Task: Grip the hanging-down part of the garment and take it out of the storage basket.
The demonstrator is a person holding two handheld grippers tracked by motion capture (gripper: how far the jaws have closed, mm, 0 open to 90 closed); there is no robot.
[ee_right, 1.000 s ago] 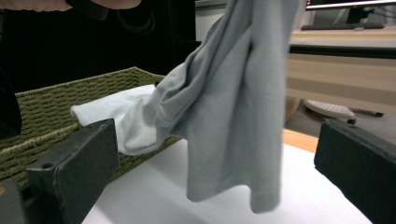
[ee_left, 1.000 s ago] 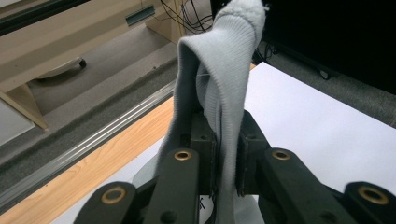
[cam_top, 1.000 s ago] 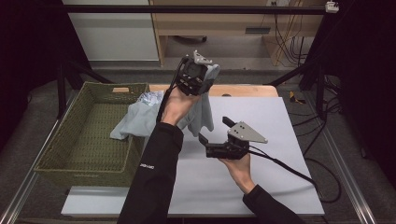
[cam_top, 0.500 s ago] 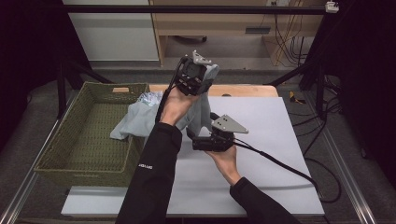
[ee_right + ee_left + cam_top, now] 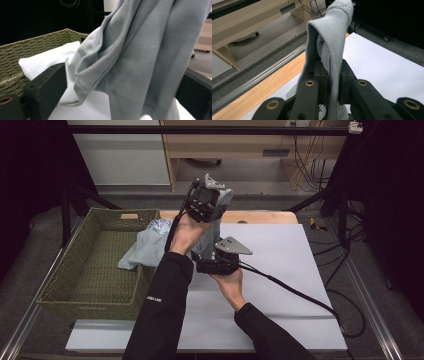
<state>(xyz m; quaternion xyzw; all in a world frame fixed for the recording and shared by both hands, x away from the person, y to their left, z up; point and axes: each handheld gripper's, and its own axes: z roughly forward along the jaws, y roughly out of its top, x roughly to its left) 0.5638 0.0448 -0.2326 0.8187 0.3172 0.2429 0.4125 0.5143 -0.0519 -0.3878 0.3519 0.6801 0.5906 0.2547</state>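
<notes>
Pale grey knit garment (image 5: pixel 150 247), ribbed hem showing, hangs in soft folds from above the desk's (image 5: pixel 280 270) far edge down over the green wicker basket's (image 5: pixel 85 270) near-right rim. Left gripper (image 5: pixel 212 202), raised, jaws clamped on the ribbed edge. Right gripper (image 5: pixel 210 262) jaws spread wide either side of the hanging cloth; since a second ago it has moved left from the open desk up against the fabric.

Grey garment (image 5: pixel 140 57) cut off at top and bottom edges in right gripper view, hiding most of table; basket (image 5: pixel 85 270) partly covered by sleeve (image 5: pixel 162 315).
</notes>
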